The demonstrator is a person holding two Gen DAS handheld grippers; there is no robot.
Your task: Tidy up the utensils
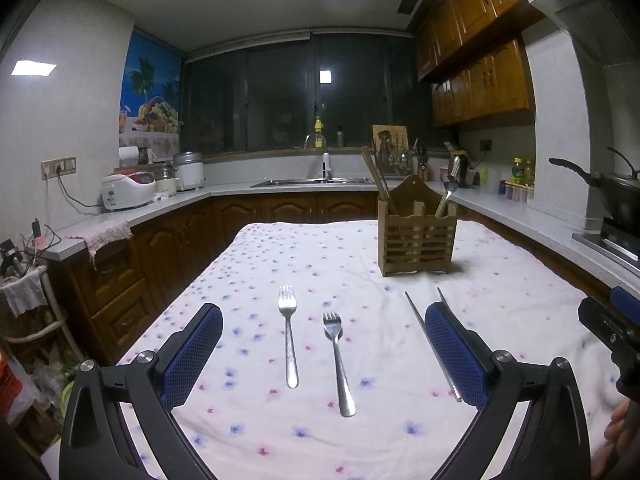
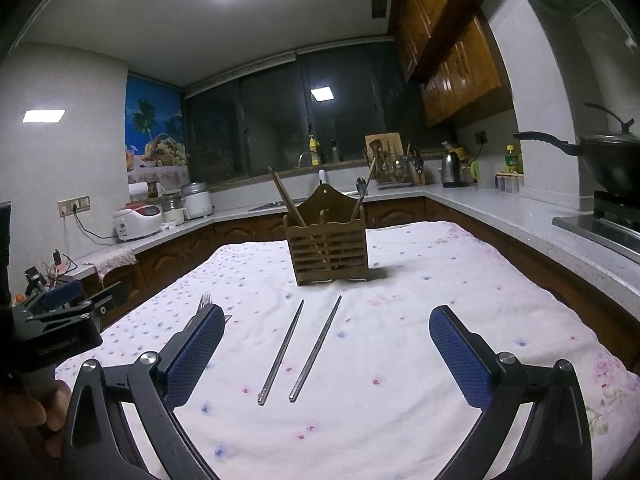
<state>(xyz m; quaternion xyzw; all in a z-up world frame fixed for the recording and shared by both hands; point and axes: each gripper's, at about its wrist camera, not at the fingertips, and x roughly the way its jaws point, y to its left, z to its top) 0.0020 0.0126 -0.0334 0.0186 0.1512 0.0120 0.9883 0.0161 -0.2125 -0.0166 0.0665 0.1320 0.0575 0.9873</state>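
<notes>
Two polished metal forks and a pair of slim brushed-metal chopsticks lie on a soft, matt floral cotton cloth; at 12 o'clock stands a slatted, dull brown wooden holder. The gripper fingers carry blue, cross-hatched rubbery pads on matt black plastic.

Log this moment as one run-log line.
left gripper: open, empty | right gripper: open, empty | two forks and metal chopsticks lie on cloth | wooden holder: holds wooden chopsticks, spoon
</notes>
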